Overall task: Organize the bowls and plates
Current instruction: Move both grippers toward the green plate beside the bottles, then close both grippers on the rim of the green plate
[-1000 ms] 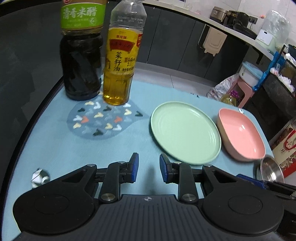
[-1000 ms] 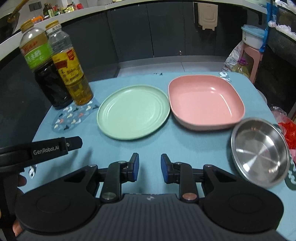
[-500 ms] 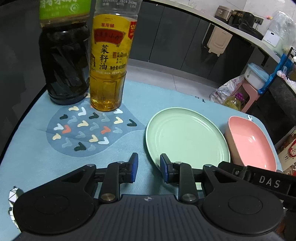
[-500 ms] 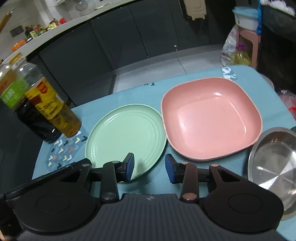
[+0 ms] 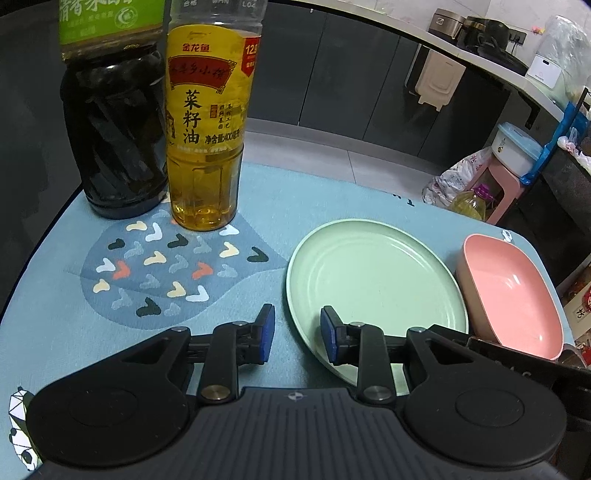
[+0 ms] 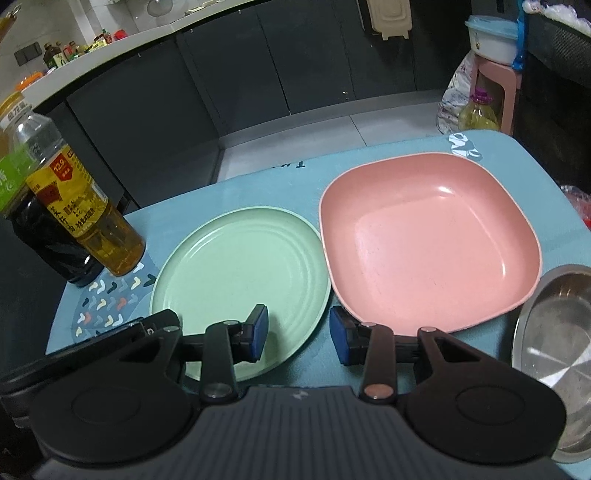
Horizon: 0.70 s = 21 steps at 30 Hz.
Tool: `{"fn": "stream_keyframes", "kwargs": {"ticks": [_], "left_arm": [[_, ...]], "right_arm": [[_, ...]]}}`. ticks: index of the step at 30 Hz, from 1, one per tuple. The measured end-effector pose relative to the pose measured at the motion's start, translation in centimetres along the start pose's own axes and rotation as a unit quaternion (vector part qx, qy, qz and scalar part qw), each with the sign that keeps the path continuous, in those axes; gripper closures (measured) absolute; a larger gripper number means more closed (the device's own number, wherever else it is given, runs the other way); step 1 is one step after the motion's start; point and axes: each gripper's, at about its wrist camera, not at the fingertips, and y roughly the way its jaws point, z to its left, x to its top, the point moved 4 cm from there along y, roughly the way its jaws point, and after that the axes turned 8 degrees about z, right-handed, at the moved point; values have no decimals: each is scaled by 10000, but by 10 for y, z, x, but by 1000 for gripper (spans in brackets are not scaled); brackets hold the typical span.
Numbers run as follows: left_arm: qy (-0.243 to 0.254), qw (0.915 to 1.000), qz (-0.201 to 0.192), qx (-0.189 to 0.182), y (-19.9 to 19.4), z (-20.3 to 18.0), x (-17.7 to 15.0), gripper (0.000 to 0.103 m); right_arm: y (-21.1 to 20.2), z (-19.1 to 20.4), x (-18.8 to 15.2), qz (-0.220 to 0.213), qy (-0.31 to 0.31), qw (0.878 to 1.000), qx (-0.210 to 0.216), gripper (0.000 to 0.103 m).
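Both grippers, left (image 5: 293, 334) and right (image 6: 298, 334), spread wide, now moved in closer around plate (image 6: 240, 280) rim at 6 o'clock, ready to lift.

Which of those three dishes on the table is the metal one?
The steel bowl at the far right. The round green plate and the square pink dish beside it are matte and coloured; only it is shiny.

A home kitchen.
Dark grey cabinet fronts (image 6: 229, 92) run under a pale countertop (image 6: 110, 44) crowded with small bottles; a silver rice cooker (image 5: 445, 23) stands there, and a yellow-labelled bottle of cooking oil (image 5: 205, 140) stands on the light blue table mat (image 5: 295, 199).
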Motion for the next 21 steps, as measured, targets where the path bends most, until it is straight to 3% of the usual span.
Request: {"fn": "stream_keyframes", "kwargs": {"ticks": [4, 8, 21], "left_arm": [[116, 9999, -80, -24, 1, -3, -2, 79], [360, 9991, -199, 49, -2, -8, -6, 80], [306, 9984, -472, 105, -47, 11, -20, 80]], "right_arm": [[1, 2, -1, -49, -114, 9999, -26, 64], [1, 5, -3, -96, -328, 9993, -173, 77], [-30, 25, -18, -226, -637, 9977, -84, 77]]}}
